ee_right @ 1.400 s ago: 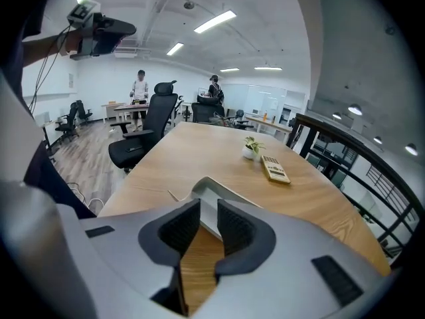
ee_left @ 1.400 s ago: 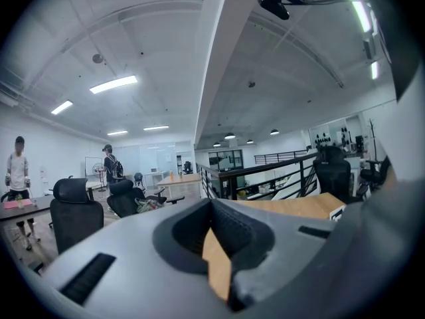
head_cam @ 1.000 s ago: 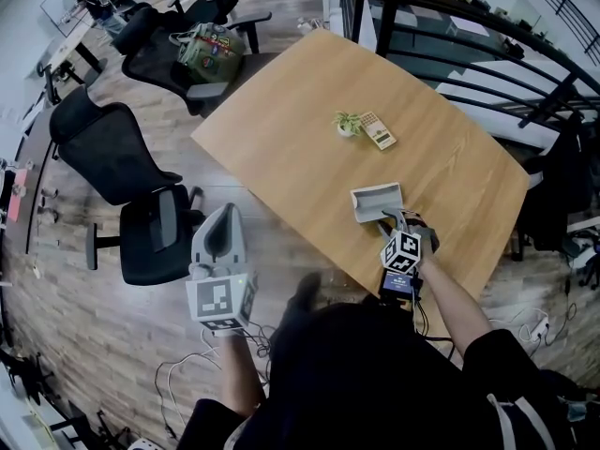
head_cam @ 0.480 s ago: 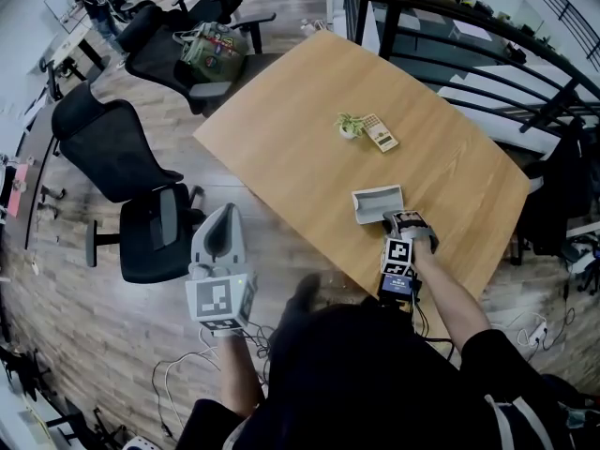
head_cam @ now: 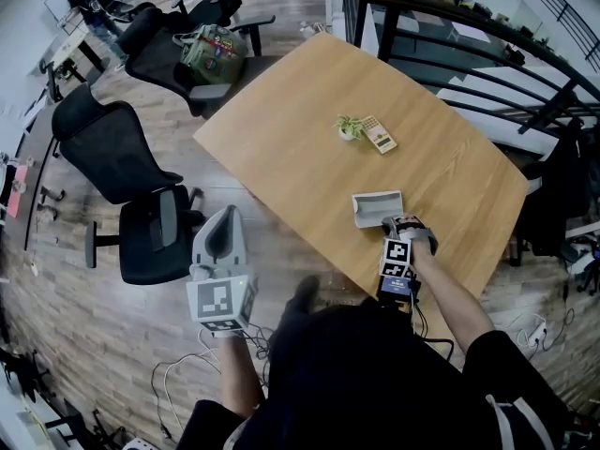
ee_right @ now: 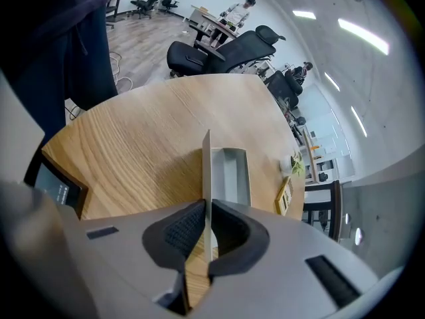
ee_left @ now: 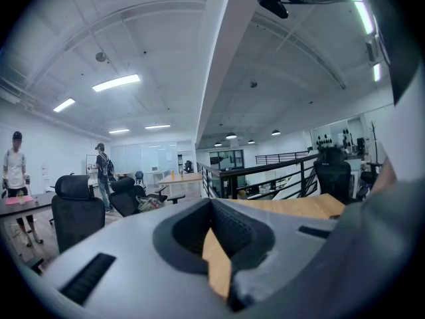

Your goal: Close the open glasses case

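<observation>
Right tool [ee_right: 207, 210] now pinches the upright lid [ee_right: 206, 171] of the glasses case [head_cam: 377, 206]. Its two dark pads press the thin grey panel from either side. A second ago its jaws stood wide apart at the case's right end, and they have just been closing onto the lid. The tool has also rolled since then: its marker cube [head_cam: 396, 257] showed a broad face to the head view and now shows a narrower one. The case itself has hardly shifted on the bench [head_cam: 281, 139].

Left tool [ee_left: 210, 234] hangs off the bench's near-left edge, where it was a second ago. Its pads are pressed together at the tips with nothing between them.

The case lies near the bench's near edge, well apart from the small plant [head_cam: 347, 125] farther in. Its tray [ee_right: 230, 175] is open and faces up. In the head view its long axis runs almost left to right across the picture. In the right gripper view it runs straight away from the tool, with the lid standing on edge along the tray's left long side.
</observation>
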Available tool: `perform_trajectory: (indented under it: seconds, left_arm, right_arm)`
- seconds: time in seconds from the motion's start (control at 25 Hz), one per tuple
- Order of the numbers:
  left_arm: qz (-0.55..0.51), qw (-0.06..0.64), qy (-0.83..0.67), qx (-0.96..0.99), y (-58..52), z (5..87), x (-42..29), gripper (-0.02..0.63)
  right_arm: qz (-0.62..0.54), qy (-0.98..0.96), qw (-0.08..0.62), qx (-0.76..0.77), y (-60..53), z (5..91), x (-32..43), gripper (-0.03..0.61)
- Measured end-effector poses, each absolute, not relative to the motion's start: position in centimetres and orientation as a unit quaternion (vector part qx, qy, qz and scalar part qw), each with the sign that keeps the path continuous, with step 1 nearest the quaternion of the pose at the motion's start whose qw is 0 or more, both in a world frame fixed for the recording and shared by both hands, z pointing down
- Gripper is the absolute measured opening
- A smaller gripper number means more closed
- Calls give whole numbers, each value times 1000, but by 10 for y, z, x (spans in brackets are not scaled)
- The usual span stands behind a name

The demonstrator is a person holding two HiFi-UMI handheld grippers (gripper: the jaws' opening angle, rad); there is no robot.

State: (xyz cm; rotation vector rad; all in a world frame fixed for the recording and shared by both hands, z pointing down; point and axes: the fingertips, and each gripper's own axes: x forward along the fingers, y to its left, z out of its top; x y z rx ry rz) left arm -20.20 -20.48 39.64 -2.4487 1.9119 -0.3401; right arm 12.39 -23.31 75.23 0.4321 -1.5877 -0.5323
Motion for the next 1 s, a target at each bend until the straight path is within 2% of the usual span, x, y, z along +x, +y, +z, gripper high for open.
perform_trajectory:
  seconds: [0.32,0.64,0.8,1.0]
  left_arm:
    - [-115,-4,614,-781,-206,405,-207,0]
    - [-109,0,606,-788,-204,403,-200,0]
    - [-108,-2,608,-786,-201,405,-204,0]
    - [-108,-2,615,-781,-199,403,-210,0]
  right_arm:
    - [-157,-719,666,123,-203,741,123,32]
    - [103,-731,672,-56,-137,740,119,19]
    - [273,-735,617,-71,-118,744,105,20]
    - [462,-745,481,1,-135,741,100,25]
